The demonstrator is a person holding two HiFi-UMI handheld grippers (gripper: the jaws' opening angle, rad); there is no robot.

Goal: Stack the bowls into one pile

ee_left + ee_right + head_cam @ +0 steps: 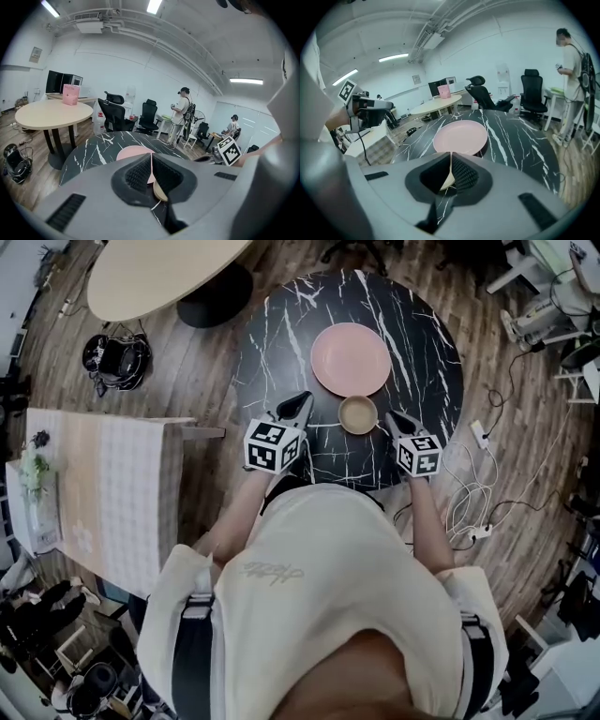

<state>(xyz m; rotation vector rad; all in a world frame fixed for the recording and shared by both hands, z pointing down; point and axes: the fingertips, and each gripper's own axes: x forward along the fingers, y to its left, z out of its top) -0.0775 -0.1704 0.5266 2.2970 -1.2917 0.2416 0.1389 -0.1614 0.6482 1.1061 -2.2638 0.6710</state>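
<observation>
Nearest the person, the left gripper (302, 401) and the right gripper (392, 417) hang over the near edge of the round black table (281, 343). They flank the tan bowl (358, 414), each just beside it and neither touching it. In each gripper view the two ribbed pads are pressed together into a thin seam with nothing between them, so both pairs of jaws are closed and empty. Only a sliver of the tan bowl shows under each pair.

The tan bowl is small and deep and sits upright. Just beyond it, very close or perhaps touching at the rim, lies the pink bowl (351, 359), which is much wider and shallower. The two are side by side, so nothing is stacked yet.

Both look stiff and smooth, and whether they are ceramic or plastic cannot be told. The tan one should be light, and the sensible hold is a pinch over its rim wall, one jaw inside and one outside. It may skid on the glossy table if nudged. It should nest inside the pink bowl, which can stay where it is.

Farther off stands a beige table (159, 273).
</observation>
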